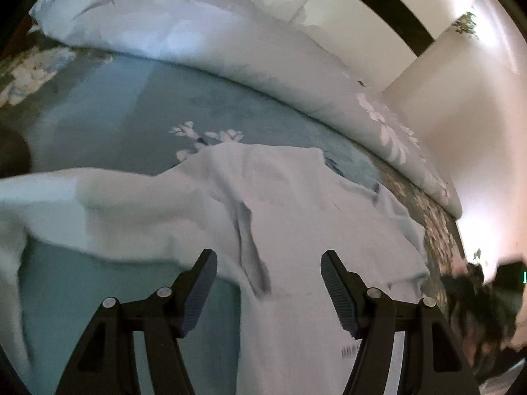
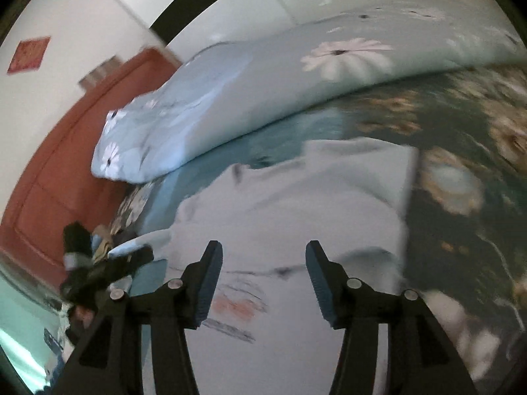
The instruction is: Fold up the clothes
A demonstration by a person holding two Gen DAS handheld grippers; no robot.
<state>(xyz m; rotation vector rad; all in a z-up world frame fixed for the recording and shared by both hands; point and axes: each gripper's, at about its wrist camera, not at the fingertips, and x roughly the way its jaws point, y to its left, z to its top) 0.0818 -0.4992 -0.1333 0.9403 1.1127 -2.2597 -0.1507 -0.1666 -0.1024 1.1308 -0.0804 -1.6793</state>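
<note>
- White cotton T-shirt (image 1: pixel 296 217) lies spread on the blue bed sheet with white flowers (image 1: pixel 108 121), right under both of my tools.
- My left gripper (image 1: pixel 269 291) has its two dark arms apart, and I see nothing between them. It hangs over the shirt, not touching it as far as I can tell.
- My right gripper (image 2: pixel 263 283) is apart too, with nothing held. Below it I see the shirt's front with a faint red and grey print (image 2: pixel 235 309).
- From the left gripper, the shirt's long way runs from near to far, and the far edge ends before the big pale blue rolled quilt with daisies (image 1: pixel 204 39).
- One long sleeve (image 1: pixel 98 210) sticks out far to the left in the left view. It is the loose part that I think must come in next.
- I judge my left tool is the nearer one to that sleeve, since the sleeve starts just beside its left arm.
- In the right view the shirt's right edge looks straight, so I think that side is already folded in.
- A dark heap of clothes (image 2: pixel 98 263) sits at the bed's edge, apart from the shirt.
</note>
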